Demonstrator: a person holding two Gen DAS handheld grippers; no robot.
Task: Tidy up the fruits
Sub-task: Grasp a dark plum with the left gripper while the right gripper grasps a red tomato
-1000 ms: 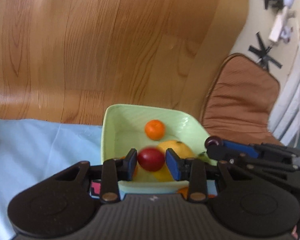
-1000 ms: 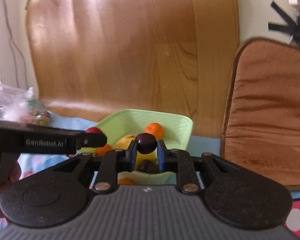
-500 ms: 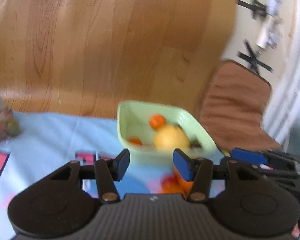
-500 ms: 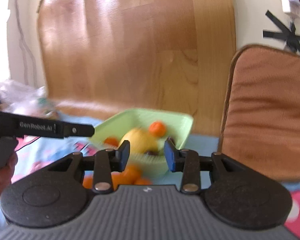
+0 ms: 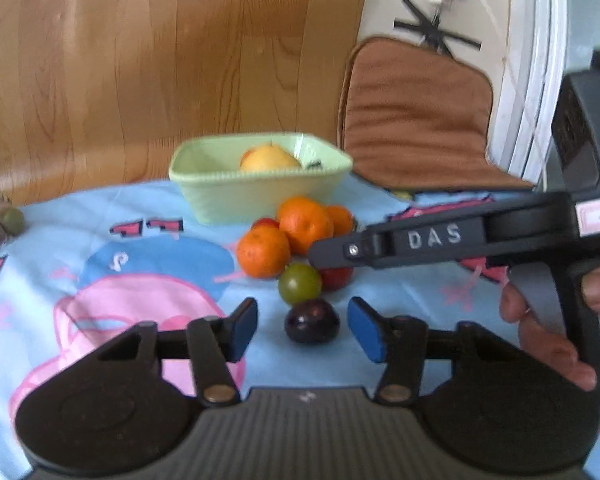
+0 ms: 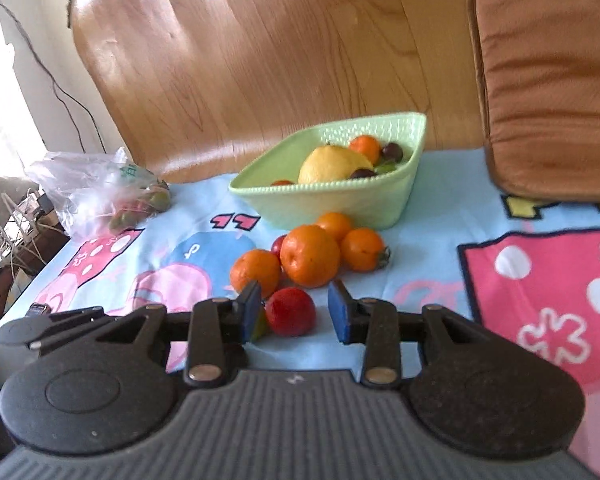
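A pale green basket (image 5: 260,196) (image 6: 340,200) holds a yellow fruit (image 6: 332,164), an orange and dark plums. In front of it on the cartoon cloth lies a pile of oranges (image 5: 304,224) (image 6: 310,254), with a green plum (image 5: 300,283) nearest me. My left gripper (image 5: 304,330) has a dark plum (image 5: 312,321) between its blue pads; the jaws are closing and stand clear of it. My right gripper (image 6: 294,314) straddles a red plum (image 6: 291,311), also closing, with gaps on both sides. In the left wrist view the right gripper's finger crosses above that red plum.
A plastic bag of fruit (image 6: 100,192) lies at the cloth's far left, near the table edge. A brown cushion (image 5: 416,112) leans at the back right, with a curved wooden chair back (image 6: 280,40) behind the basket. A person's hand (image 5: 548,340) grips the right tool.
Both grippers held plums over the basket, let them go into it, then drew back and down to the pile on the cloth. Each now has a new plum between its jaws.
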